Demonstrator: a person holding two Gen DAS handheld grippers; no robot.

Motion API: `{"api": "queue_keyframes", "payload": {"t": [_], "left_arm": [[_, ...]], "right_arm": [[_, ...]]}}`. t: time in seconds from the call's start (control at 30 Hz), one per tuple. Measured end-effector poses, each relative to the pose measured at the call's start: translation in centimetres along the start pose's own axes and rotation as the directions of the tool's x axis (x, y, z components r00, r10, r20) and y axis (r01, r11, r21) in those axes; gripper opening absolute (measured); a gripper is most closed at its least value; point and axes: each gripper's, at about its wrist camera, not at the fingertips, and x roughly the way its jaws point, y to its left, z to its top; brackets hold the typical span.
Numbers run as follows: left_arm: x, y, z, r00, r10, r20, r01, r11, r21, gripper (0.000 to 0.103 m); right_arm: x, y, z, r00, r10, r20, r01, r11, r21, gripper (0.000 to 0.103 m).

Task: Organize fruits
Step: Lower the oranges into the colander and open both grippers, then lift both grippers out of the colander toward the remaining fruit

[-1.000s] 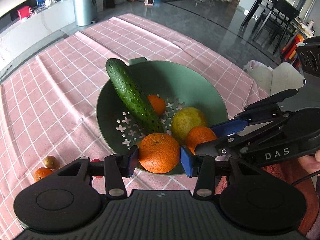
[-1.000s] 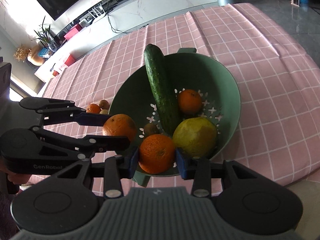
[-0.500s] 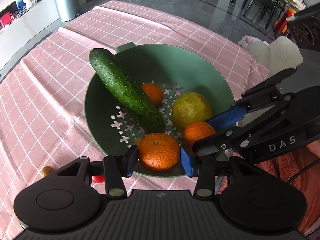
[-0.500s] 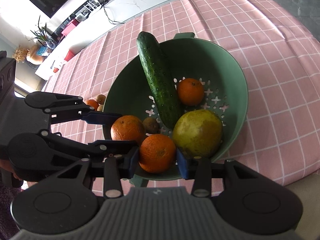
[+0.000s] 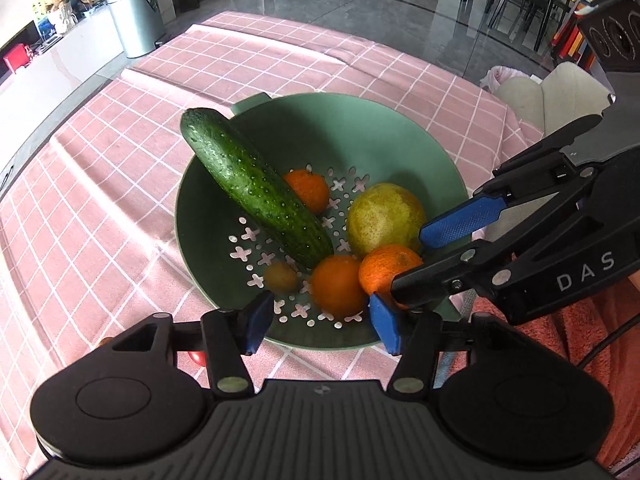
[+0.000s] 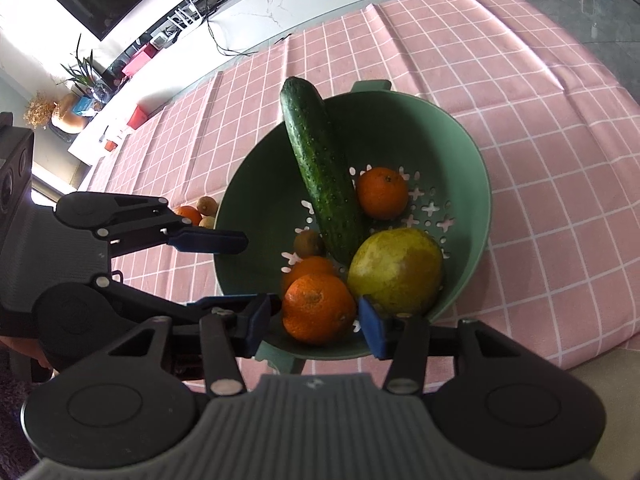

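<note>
Now the left gripper [image 5: 320,320] is opening, its orange [image 5: 338,286] lying free between the spread pads in the green colander [image 5: 192,208]. Beside it the right gripper [image 6: 316,320] is opening too around another orange [image 6: 318,308]. Both look firm, round and likely to roll; grip across the middle.

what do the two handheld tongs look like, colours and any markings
Both are matte black plastic with linked bars and silver rivets. The left tongs and right tongs end in blue textured pads. The right one carries white letters DAS on its side, and a thin black cable trails from it. Each has a ribbed grey body with round discs.
</note>
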Motion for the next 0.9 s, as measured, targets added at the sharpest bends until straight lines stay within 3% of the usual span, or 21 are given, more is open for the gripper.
{"api": "queue_keyframes", "payload": {"t": [0.27,0.37,0.43,0.67,0.9], "left_arm": [[-2.8,0.0,-0.7,0.998,0.034,0.051,-0.032,0.999,-0.027,0.067],[-4.2,0.1,-1.2,0.995,0.056,0.078,-0.052,0.998,-0.043,0.067],[-5.0,0.4,-1.7,0.993,0.075,0.096,-0.069,0.995,-0.07,0.067],[-7.0,1.4,-3.1,0.986,0.117,0.122,-0.1,0.985,-0.139,0.067],[-7.4,2.1,-3.7,0.983,0.133,0.127,-0.109,0.977,-0.185,0.067]], "right_arm": [[-1.2,0.4,-0.3,0.999,-0.024,0.029,0.024,1.0,-0.001,0.045],[-1.1,0.4,-0.4,0.999,-0.037,0.024,0.037,0.999,0.003,0.029],[-0.6,0.3,-0.3,0.999,-0.049,0.011,0.049,0.999,0.011,0.024],[1.0,1.2,0.1,0.999,-0.043,-0.015,0.043,0.999,0.007,0.024],[2.2,3.0,1.3,1.0,-0.006,0.018,0.006,1.0,0.013,0.026]]}}
